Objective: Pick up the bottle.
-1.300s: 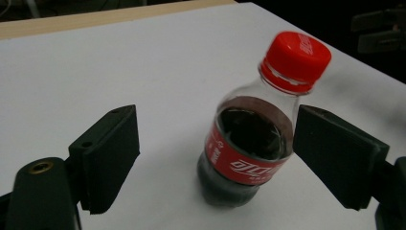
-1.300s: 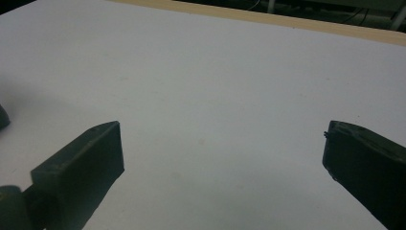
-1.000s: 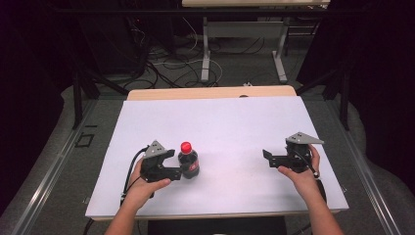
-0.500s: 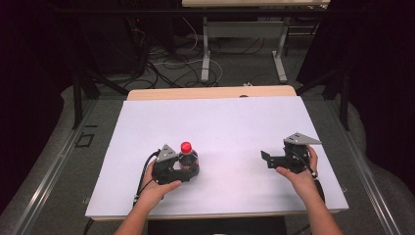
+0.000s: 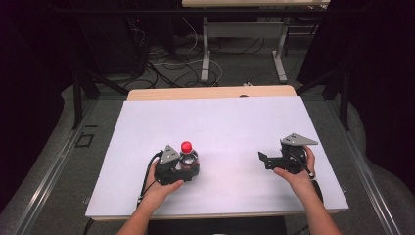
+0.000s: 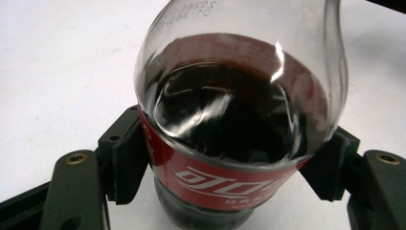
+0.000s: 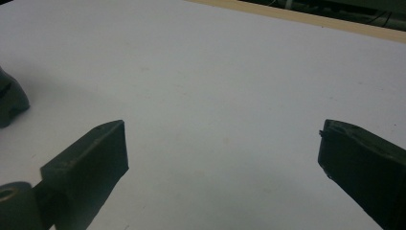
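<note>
Plastic cola bottle [image 6: 239,120] clamped at its label by the left gripper [image 5: 177,169].
Keep it upright; right gripper [image 5: 266,160] waits with jaws spread.

A lab or test room: a white-topped table [image 5: 220,122], loose cables [image 5: 166,58] on the grey floor and metal desk legs [image 5: 205,49] far beyond the fingers

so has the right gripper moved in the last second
No. In the high view the right gripper sits at the same spot near the table's right edge, jaws open, pointing left.
</note>
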